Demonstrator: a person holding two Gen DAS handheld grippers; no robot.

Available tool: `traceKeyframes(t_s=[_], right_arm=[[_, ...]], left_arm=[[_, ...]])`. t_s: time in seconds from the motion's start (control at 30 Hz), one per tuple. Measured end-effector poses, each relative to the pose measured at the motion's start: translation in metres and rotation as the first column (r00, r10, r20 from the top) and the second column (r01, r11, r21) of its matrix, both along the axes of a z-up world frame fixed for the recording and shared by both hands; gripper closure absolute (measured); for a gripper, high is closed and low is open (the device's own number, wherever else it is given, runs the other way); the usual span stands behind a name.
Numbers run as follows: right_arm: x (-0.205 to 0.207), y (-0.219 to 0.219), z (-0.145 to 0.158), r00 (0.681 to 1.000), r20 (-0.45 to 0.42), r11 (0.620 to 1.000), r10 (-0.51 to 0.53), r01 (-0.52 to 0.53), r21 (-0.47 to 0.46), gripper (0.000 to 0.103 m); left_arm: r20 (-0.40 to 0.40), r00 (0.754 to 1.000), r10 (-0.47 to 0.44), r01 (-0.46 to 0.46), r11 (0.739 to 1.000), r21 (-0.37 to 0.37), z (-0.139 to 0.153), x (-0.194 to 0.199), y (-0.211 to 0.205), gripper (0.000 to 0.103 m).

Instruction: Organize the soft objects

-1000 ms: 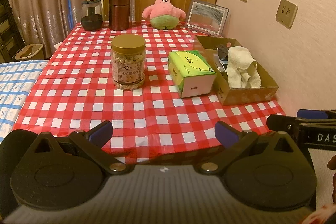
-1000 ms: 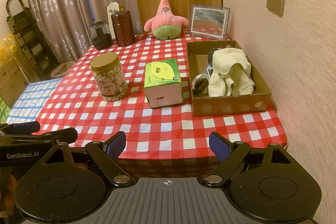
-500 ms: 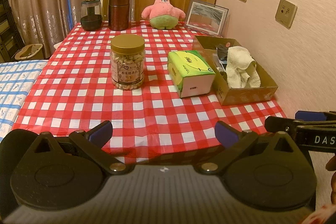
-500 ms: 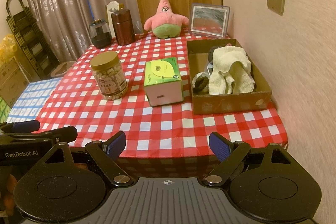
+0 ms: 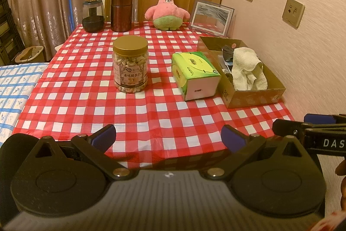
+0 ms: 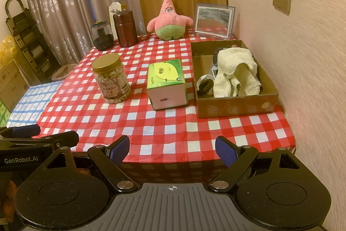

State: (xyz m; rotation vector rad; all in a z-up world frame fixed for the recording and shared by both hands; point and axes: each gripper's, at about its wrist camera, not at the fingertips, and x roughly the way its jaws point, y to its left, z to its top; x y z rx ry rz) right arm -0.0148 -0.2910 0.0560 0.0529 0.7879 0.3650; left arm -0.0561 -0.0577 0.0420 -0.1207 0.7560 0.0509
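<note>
Left wrist view, left to right: dark glass jar (image 5: 93,16) and brown canister (image 5: 121,12) at the far edge, nut jar (image 5: 130,64) mid tabletop (image 5: 86,105), pink star plush (image 5: 167,10) upright at the back, green tissue box (image 5: 194,75), then cardboard box (image 5: 255,96) against the wall holding a cream towel (image 5: 247,67) over some dark items.

Left gripper (image 5: 168,138): jaws released, nothing between them, short of the near tabletop edge. Right gripper (image 6: 172,149): same, spread wide and empty.

Step, as I read it: approach, no grasp begun. The plush is the only soft item outside the box, well apart from both grippers. Next move needs a long reach past the tissue box, then closing on the plush body.

Right wrist view shows deeper into the box: a dark round item (image 6: 205,84) beside the towel, mostly hidden in the left view. It also shows a folded rack (image 6: 26,40) at far left.
</note>
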Motion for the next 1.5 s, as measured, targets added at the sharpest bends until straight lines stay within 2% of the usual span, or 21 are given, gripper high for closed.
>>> traceKeyframes(t_s=[1.5], right_arm=[[-0.0014, -0.0008, -0.0021, 1.000, -0.003, 1.000, -0.004, 0.004, 0.001, 0.017]], left_arm=[[0.019, 1.000, -0.015, 0.015, 1.000, 0.006, 0.0017, -0.0005, -0.0028, 0.000]])
